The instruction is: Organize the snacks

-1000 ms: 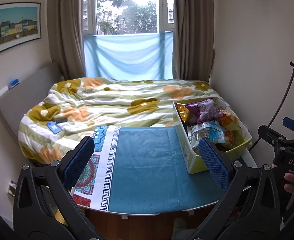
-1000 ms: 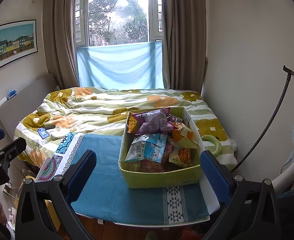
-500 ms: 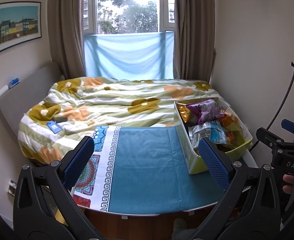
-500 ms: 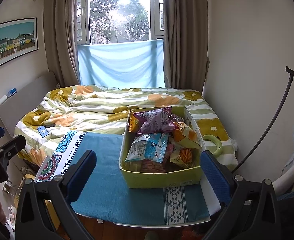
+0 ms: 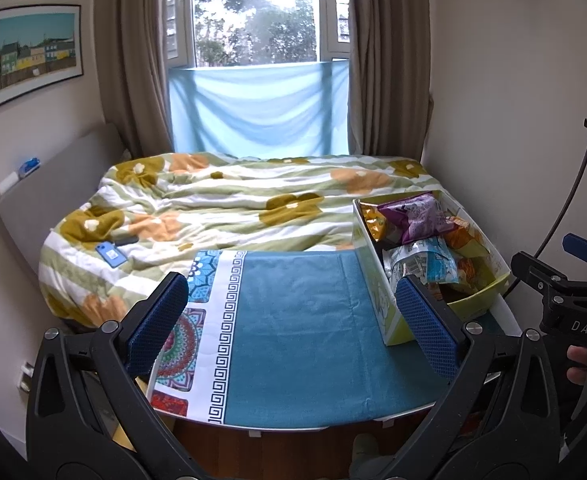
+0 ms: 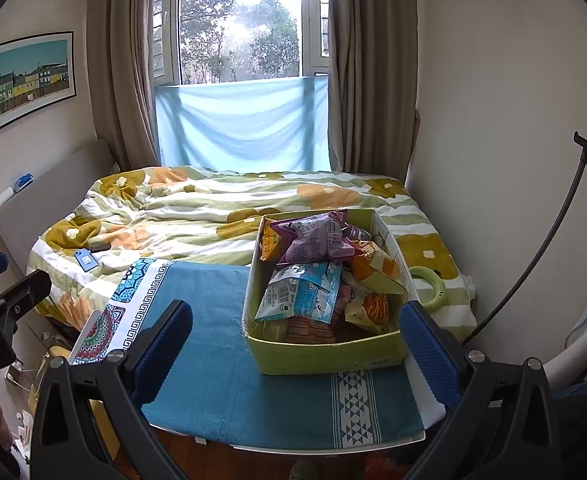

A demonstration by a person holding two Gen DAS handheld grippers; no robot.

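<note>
A: What does the right wrist view add?
B: The green ring (image 6: 429,288) on the bed (image 6: 213,216), just right of the snack box (image 6: 325,354); the left view lacks it.
A: And the box?
B: On the blue cloth (image 5: 293,320) over the table, packets inside, purple bag (image 6: 313,240) topmost.
A: Claws?
B: Left gripper (image 5: 293,326) and right gripper (image 6: 295,346) both spread wide, holding nothing, short of the box.

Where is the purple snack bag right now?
In the right wrist view the purple snack bag lies on top of the pile at the far end of the yellow-green box, just behind the light blue packet.
</note>
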